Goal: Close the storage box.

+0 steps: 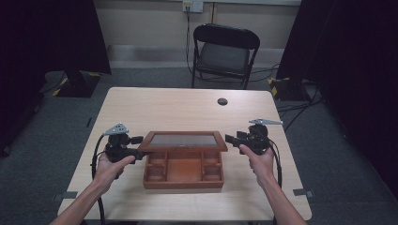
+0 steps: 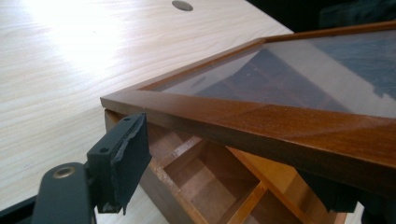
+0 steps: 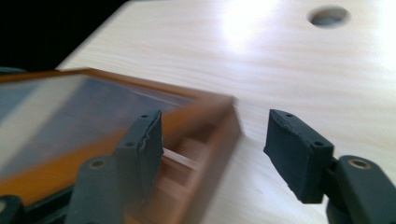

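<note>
Box (image 1: 183, 164) lid (image 2: 261, 116) hides left claw's (image 2: 233, 172) far jaw.

The wooden box (image 3: 187, 154) is motion-blurred; its lid (image 2: 280, 116) hides one left jaw.

Light wood counter (image 1: 159, 105), pale grain, round cable hole (image 1: 222, 101) near the far edge, right of centre. Wooden box (image 1: 183, 172) with compartments sits on it toward the near edge, about centred; glass-paned lid (image 1: 183, 139) raised.
</note>
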A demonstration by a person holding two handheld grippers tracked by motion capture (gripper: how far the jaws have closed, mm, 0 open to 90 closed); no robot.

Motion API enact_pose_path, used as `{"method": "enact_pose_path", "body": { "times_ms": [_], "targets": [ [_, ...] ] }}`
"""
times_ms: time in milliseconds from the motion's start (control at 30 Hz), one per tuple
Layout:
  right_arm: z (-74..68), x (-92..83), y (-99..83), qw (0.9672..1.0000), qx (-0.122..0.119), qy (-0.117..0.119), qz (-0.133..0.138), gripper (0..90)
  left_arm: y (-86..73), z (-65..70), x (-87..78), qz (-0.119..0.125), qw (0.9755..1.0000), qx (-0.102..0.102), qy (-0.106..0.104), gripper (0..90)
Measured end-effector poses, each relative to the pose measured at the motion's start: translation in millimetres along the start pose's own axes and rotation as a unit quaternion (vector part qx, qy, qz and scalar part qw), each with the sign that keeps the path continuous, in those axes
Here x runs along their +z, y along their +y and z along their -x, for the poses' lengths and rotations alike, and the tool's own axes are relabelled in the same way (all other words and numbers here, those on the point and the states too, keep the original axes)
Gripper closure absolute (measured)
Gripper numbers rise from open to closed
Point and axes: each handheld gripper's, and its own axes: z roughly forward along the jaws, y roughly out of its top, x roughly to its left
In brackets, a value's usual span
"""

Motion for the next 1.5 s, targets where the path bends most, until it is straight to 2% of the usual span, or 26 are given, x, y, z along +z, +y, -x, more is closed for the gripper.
{"method": "enact_pose_path", "body": {
  "times_ms": [67,267,433,500,600,733,867,1000,1100,1200,1500],
  "targets": [
    [-6.1,-2.8,4.7,0.9998,-0.004,0.017,0.009,38.1,-1.9,0.4,-1.8,-0.005,1.0000,0.005,0.001,21.4],
    [-27.0,-4.5,13.0,0.9976,-0.029,0.063,0.004,46.4,-7.6,0.2,-1.4,-0.014,0.9999,0.005,0.003,21.4],
    [-49.3,-5.4,18.5,0.9951,-0.061,0.076,-0.016,49.5,-10.8,2.7,0.6,-0.019,0.9998,0.010,0.005,22.2],
    [-59.0,-6.2,20.9,0.9923,-0.078,0.094,-0.019,50.2,-10.2,3.7,-0.1,-0.015,0.9998,0.008,0.011,22.7],
    [-73.1,-6.2,24.0,0.9883,-0.094,0.117,-0.026,51.9,-10.5,3.3,0.0,-0.016,0.9998,0.007,0.009,22.9],
    [-88.3,-4.7,29.4,0.9831,-0.105,0.147,-0.030,55.5,-11.6,4.0,0.0,-0.021,0.9996,0.012,0.012,23.0],
    [-103.8,4.6,34.7,0.9770,-0.115,0.174,-0.041,61.1,-14.4,4.6,1.2,-0.022,0.9997,0.008,0.009,22.8],
    [-121.4,17.4,36.3,0.9667,-0.136,0.206,-0.066,66.9,-15.2,4.6,1.5,-0.022,0.9997,0.008,0.008,22.9],
    [-127.9,22.9,33.7,0.9611,-0.140,0.226,-0.073,72.9,-15.6,4.1,1.8,-0.025,0.9996,0.010,0.005,22.9],
    [-130.6,27.9,29.5,0.9577,-0.146,0.233,-0.086,75.0,-16.2,4.5,1.9,-0.026,0.9996,0.009,0.005,22.9],
    [-123.9,32.9,22.8,0.9545,-0.134,0.246,-0.103,76.0,-15.9,4.1,2.1,-0.027,0.9996,0.011,0.003,23.0]
  ]
}}
